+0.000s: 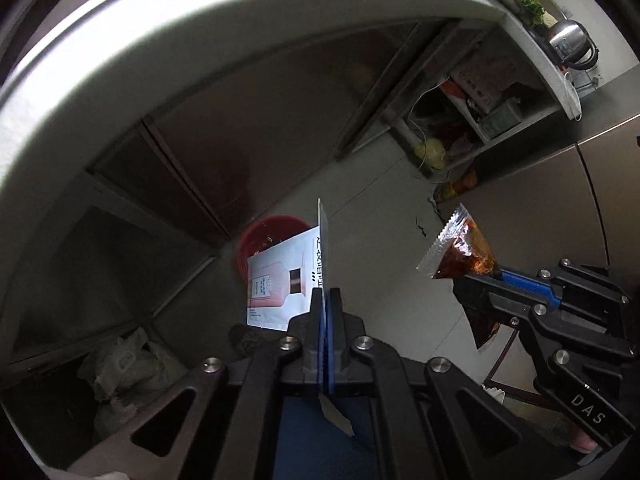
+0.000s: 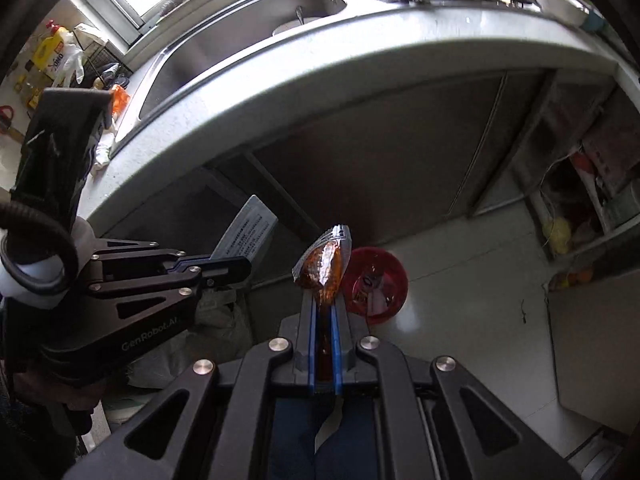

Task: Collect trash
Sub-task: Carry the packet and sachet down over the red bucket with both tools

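A flat white packet [image 1: 286,280] is clamped edge-on between the closed fingers of the left gripper [image 1: 325,294], so that its printed face hangs out to one side and its lower corner pokes back past the pads. A brown sauce sachet [image 2: 325,266] is pinched the same way by the right gripper [image 2: 324,312], its crinkled silver end standing clear above the fingertips; the thin grip at one end seems chosen so that each piece will drop freely once the jaws are parted. Both pieces of trash are held in the air above the tiled floor [image 2: 460,264], below the edge of the countertop [image 2: 360,60]. A red bin [image 2: 376,284] with scraps already in it stands on the floor just beyond, near the cabinet doors [image 2: 380,152]. By this judgement, carrying is nearly done and release over the bin remains.
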